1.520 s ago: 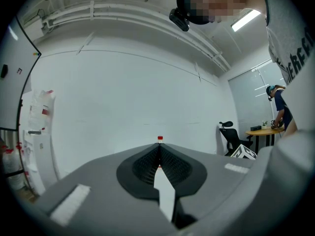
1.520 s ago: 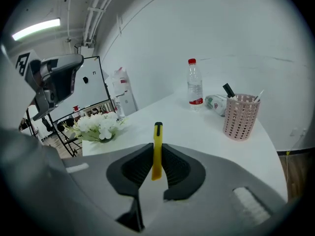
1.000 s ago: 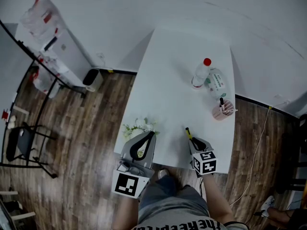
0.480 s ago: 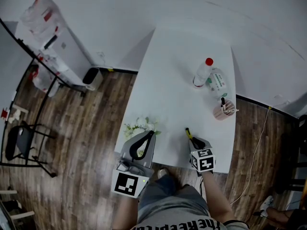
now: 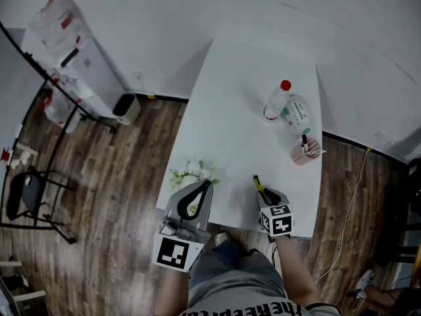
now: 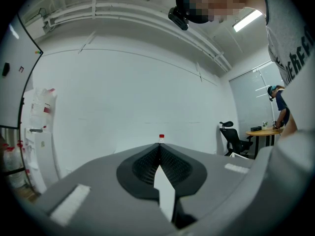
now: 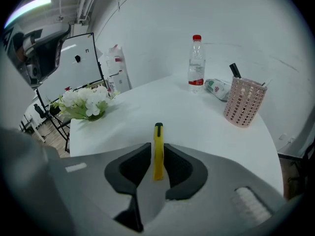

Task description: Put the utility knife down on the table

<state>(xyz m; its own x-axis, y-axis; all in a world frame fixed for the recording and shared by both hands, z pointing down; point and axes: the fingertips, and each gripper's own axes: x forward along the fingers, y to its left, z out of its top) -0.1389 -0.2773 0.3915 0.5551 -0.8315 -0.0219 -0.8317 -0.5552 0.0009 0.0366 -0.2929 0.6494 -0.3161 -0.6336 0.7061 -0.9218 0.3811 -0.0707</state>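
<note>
1. The left gripper (image 6: 159,149) hangs at the near edge of the desk (image 5: 237,124), tilted upward. Its jaws are pressed together with nothing between them; it looks parked out of the way.
2. The right gripper (image 5: 268,194) is over the near right part of the desk. Its jaws pinch the yellow knife (image 7: 158,141) on its flat sides, black tip pointing away. This grip probably keeps the knife level for laying it down.
3. The knife is low over a bare patch of desk. I cannot tell whether it touches the top.
4. A bunch of white flowers (image 7: 83,102) sits at the near left edge, well apart from the knife.
5. Farther right stands a pink basket (image 7: 244,102) with a black pen (image 7: 235,70) sticking up out of it.
6. Beyond it stands a bottle (image 7: 196,63) with a red cap, and a packet (image 7: 216,88) lies beside it.
</note>
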